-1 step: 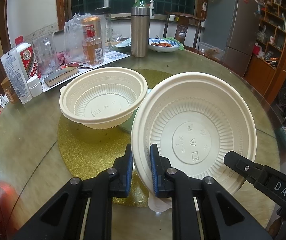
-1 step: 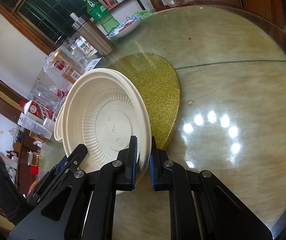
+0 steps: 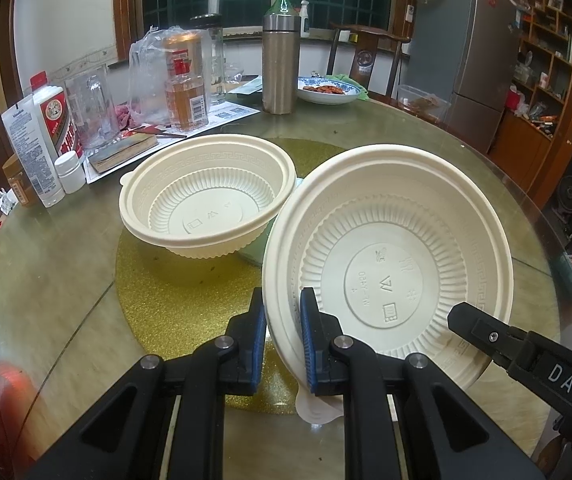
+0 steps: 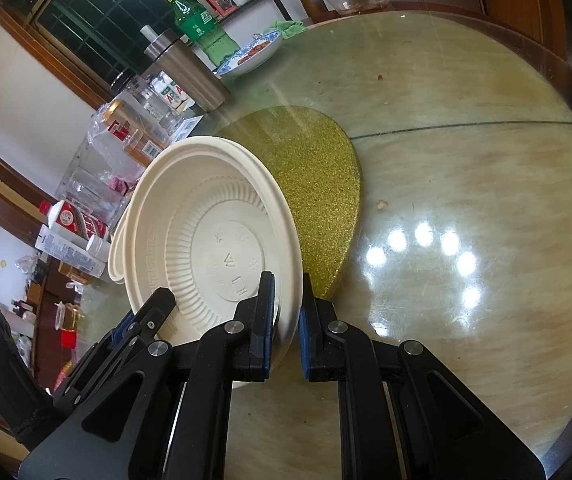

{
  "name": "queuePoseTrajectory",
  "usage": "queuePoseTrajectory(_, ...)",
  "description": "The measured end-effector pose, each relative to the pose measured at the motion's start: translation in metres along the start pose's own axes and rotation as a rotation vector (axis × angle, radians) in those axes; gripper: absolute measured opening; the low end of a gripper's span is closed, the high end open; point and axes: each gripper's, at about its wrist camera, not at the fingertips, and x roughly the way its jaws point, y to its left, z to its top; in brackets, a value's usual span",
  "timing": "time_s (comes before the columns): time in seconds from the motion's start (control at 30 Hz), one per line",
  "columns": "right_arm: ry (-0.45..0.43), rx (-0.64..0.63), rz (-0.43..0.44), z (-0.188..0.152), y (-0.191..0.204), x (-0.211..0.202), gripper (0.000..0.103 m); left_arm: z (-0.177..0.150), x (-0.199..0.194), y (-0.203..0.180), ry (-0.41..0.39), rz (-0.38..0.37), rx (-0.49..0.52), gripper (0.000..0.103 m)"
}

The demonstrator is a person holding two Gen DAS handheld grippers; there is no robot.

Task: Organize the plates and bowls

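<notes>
While the left claw (image 3: 283,334) pinches the near rim of a tilted cream bowl (image 3: 390,276), the right claw (image 4: 288,326) clamps the same bowl's opposite rim, both sets of pads pressed onto the plastic. Left wrist view alone shows a second cream bowl (image 3: 210,204) ahead-left of the left claw, resting tilted over a pale green item on the gold glitter mat (image 3: 174,292). Right wrist view alone shows bare glass to the right of its claw, with lamp reflections. Table (image 4: 466,184): round, glass-topped. Beyond the claws: steel flask (image 3: 281,64), bottles, blue-patterned dish. Room: dark window, grey fridge (image 3: 466,64), wooden shelving.
</notes>
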Motion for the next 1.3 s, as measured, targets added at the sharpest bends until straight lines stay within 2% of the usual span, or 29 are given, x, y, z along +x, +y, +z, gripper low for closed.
queuePoseTrajectory(0.8,-0.037,-0.031,-0.009,0.003,0.006,-0.009,0.01,0.003,-0.009,-0.004,-0.037,0.024,0.0,0.015)
queuePoseTrajectory(1.03,-0.042,-0.044,0.014,-0.002,0.015,-0.022,0.011,0.001,-0.031,-0.002,-0.067,0.067,0.005,0.016)
queuePoseTrajectory(1.3,-0.037,-0.089,0.053,-0.025,0.037,-0.043,0.011,-0.013,-0.066,0.02,-0.081,0.098,-0.017,0.016)
